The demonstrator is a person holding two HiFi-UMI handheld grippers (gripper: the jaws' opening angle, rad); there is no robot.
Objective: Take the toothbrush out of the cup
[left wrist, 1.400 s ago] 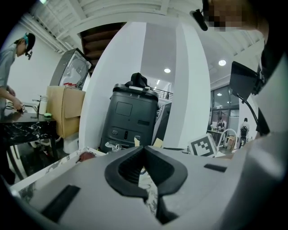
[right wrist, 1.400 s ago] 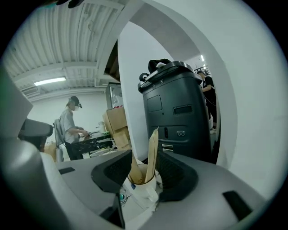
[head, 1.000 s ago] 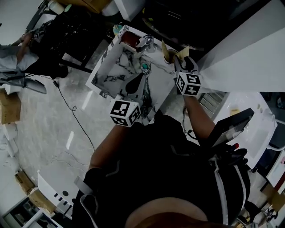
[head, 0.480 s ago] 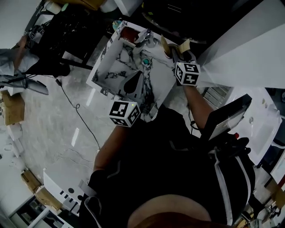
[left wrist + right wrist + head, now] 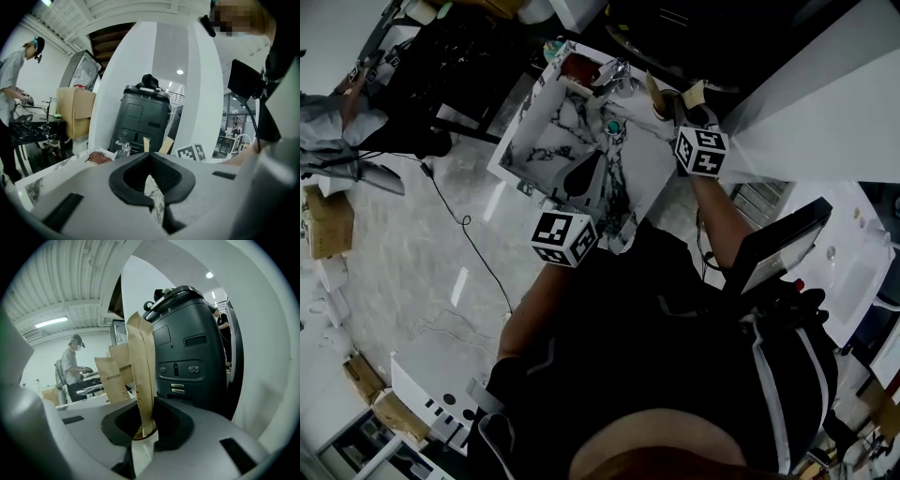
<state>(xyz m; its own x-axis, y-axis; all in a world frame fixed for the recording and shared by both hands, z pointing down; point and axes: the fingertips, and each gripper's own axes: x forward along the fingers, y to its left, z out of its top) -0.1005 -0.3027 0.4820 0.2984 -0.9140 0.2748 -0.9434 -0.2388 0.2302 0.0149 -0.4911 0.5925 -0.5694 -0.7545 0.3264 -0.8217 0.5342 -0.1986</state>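
While your left gripper sits shut and empty at lower centre, your right gripper has just been closing its jaws onto the brown paper-wrapped toothbrush, which stands mid-frame in the white cup.

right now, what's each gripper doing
left gripper: closed, nothing held.
right gripper: jaws have just been closing, now shut on the paper-wrapped toothbrush standing in the cup.
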